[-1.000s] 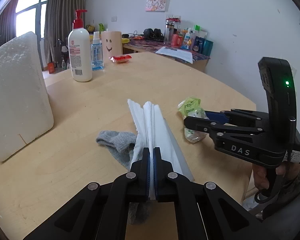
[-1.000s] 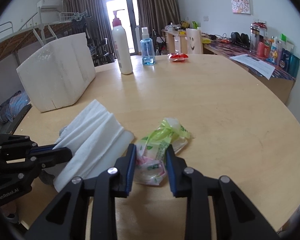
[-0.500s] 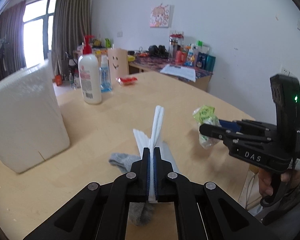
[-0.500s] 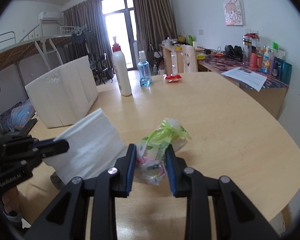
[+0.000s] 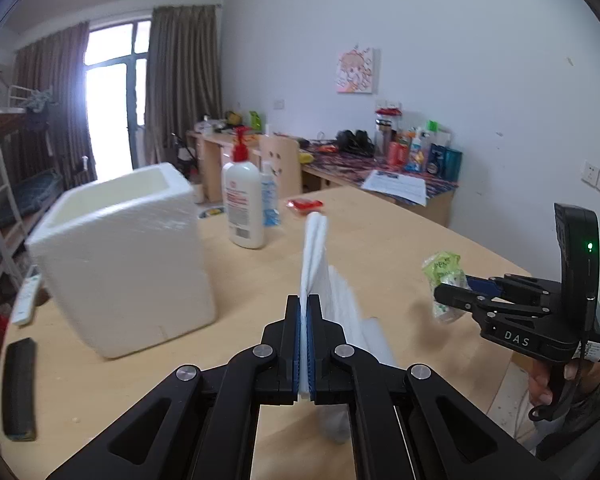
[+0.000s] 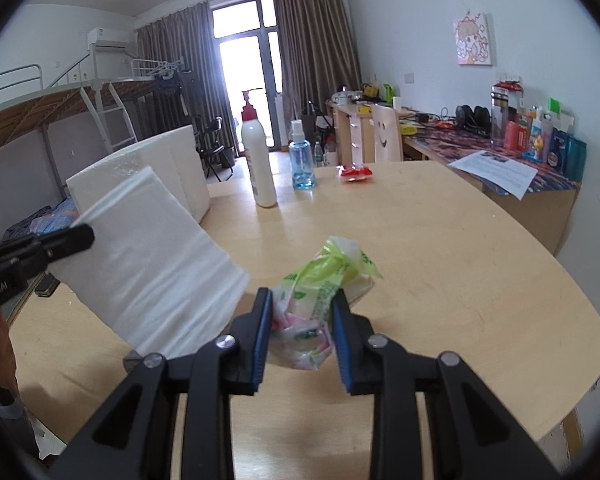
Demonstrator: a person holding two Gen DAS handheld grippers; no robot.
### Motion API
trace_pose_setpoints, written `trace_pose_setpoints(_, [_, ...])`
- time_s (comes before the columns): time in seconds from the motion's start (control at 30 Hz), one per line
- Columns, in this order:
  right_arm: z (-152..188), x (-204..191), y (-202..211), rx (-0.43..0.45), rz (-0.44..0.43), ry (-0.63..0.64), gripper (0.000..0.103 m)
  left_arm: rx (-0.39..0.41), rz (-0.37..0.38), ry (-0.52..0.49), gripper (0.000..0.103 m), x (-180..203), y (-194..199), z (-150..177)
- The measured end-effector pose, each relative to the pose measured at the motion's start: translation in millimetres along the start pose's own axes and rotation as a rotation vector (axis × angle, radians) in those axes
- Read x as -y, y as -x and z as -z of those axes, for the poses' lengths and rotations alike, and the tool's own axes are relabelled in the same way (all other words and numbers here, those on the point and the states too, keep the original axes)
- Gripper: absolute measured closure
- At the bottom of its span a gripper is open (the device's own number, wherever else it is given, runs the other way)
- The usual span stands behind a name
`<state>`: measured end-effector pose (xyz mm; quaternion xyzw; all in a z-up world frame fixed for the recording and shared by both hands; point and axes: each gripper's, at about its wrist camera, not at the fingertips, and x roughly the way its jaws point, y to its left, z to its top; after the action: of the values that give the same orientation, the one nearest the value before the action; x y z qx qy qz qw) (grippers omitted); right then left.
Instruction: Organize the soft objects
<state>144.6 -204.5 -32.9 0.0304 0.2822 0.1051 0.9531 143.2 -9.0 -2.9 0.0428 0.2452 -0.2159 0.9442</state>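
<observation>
Black left gripper [image 5: 303,334] is pinching our white tissue stack [image 5: 314,256], held above the wooden table [image 5: 380,248]. Right gripper [image 6: 302,336] clamps the green wipes packet [image 6: 320,300], also aloft. Foam box [image 5: 124,256] sits far left.

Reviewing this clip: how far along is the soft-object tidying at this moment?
Nothing looks stowed yet. In hand: left gripper clamps the white tissue stack, right gripper squeezes the green tissue packet, both lifted. Left: placing them, presumably in the foam box, plus the grey sock.
</observation>
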Motion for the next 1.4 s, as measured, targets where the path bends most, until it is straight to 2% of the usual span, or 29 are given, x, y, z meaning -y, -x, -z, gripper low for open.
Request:
trace_pose_setpoints(0.23, [-2.2,-13.8,1.6,0.013,-0.028,0.024,0.07,0.052,-0.098,0.041,0.101,-23.4,33.7,4.8])
trace_pose_setpoints(0.43, [-2.8,-30.6,1.1,0.015,-0.054,0.055,0.07,0.049,-0.182,0.077,0.101,-41.6,47.3,16.1])
trace_pose_setpoints(0.73, [-2.7,-45.3,-5.2,-0.007,-0.076,0.096,0.07,-0.081,-0.222,0.125,0.098,-62.5,27.7,45.7])
trace_pose_setpoints(0.77, [-2.5,-46.1,-6.5,-0.012,-0.076,0.1,0.07,-0.091,-0.223,0.126,0.093,-63.4,25.9,48.1])
trace_pose_setpoints(0.83, [-1.5,-48.6,-7.3,-0.016,-0.076,0.101,0.07,-0.107,-0.223,0.128,0.073,-64.9,22.7,54.0])
trace_pose_setpoints(0.87, [-1.2,-49.1,-7.7,-0.018,-0.077,0.102,0.07,-0.114,-0.225,0.129,0.048,-65.2,20.7,56.3])
trace_pose_setpoints(0.9, [-1.1,-49.3,-8.8,-0.021,-0.076,0.103,0.07,-0.113,-0.231,0.132,0.03,-65.4,19.8,58.4])
trace_pose_setpoints(0.93, [-0.9,-49.8,-8.7,-0.023,-0.077,0.103,0.07,-0.111,-0.234,0.133,0.027,-65.7,19.3,59.9])
trace_pose_setpoints(1.23, [2.7,-51.7,-15.1,-0.045,-0.087,0.098,0.07,-0.235,-0.199,0.144,0.026,-61.4,-14.6,72.4])
trace_pose_setpoints(1.4, [4.4,-48.9,-15.3,-0.054,-0.086,0.093,0.07,-0.265,-0.21,0.153,0.026,-63.1,-25.0,75.7])
